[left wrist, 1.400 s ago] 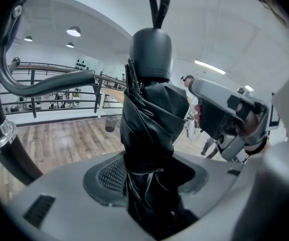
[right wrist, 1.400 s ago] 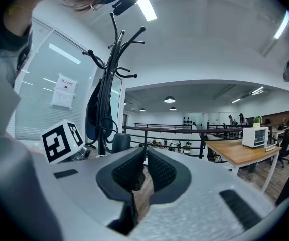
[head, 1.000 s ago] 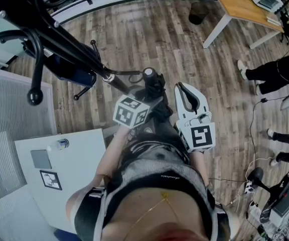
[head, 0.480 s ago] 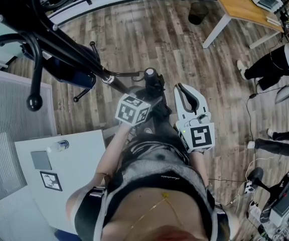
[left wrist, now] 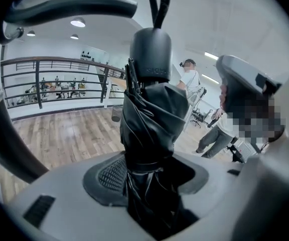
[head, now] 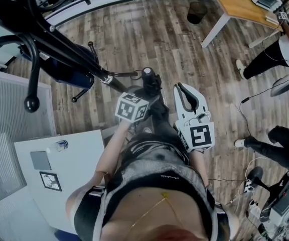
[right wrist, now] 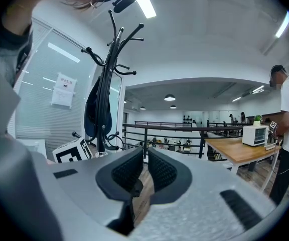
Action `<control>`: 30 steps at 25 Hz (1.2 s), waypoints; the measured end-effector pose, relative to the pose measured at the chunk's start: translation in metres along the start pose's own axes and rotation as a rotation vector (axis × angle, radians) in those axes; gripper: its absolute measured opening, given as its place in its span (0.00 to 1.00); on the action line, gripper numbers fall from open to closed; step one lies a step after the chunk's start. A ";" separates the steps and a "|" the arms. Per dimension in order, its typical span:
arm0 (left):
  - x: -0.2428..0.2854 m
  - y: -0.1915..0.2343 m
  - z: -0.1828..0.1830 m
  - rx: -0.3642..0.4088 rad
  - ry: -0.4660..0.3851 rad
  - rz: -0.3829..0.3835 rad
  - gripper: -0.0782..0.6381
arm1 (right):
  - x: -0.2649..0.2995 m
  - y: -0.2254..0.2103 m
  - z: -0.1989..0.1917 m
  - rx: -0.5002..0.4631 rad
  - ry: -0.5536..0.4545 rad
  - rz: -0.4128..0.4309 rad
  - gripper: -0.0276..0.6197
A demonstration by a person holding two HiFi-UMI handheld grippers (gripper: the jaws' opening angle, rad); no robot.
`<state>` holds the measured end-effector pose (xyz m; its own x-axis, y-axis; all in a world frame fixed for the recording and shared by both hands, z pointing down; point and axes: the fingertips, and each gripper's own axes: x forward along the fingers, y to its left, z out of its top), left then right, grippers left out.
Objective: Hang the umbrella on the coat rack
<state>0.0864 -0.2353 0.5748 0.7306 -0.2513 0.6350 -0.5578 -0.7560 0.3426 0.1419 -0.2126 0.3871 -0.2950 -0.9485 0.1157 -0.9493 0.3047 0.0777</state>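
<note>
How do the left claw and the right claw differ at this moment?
The left claw is shut on the umbrella, which is folded and black. The right claw holds nothing, and its jaws are almost together. In the head view the left claw is nearer the coat rack than the right claw. Both are held out in front of the person.

Open floor (head: 149,34) ahead and right; rack (head: 59,49) arms crossing upper left; white table (head: 79,179) close at left.
</note>
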 end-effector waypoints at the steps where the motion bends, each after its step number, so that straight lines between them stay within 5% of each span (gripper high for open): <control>1: 0.001 0.001 -0.001 -0.003 0.003 0.001 0.43 | 0.000 0.000 0.000 -0.001 0.001 0.003 0.09; 30: -0.004 0.048 -0.027 -0.093 0.030 0.096 0.43 | 0.015 0.034 0.001 0.013 0.025 0.086 0.10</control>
<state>0.0465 -0.2539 0.6077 0.6605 -0.3003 0.6881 -0.6598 -0.6696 0.3411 0.1049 -0.2162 0.3909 -0.3732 -0.9162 0.1459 -0.9218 0.3840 0.0534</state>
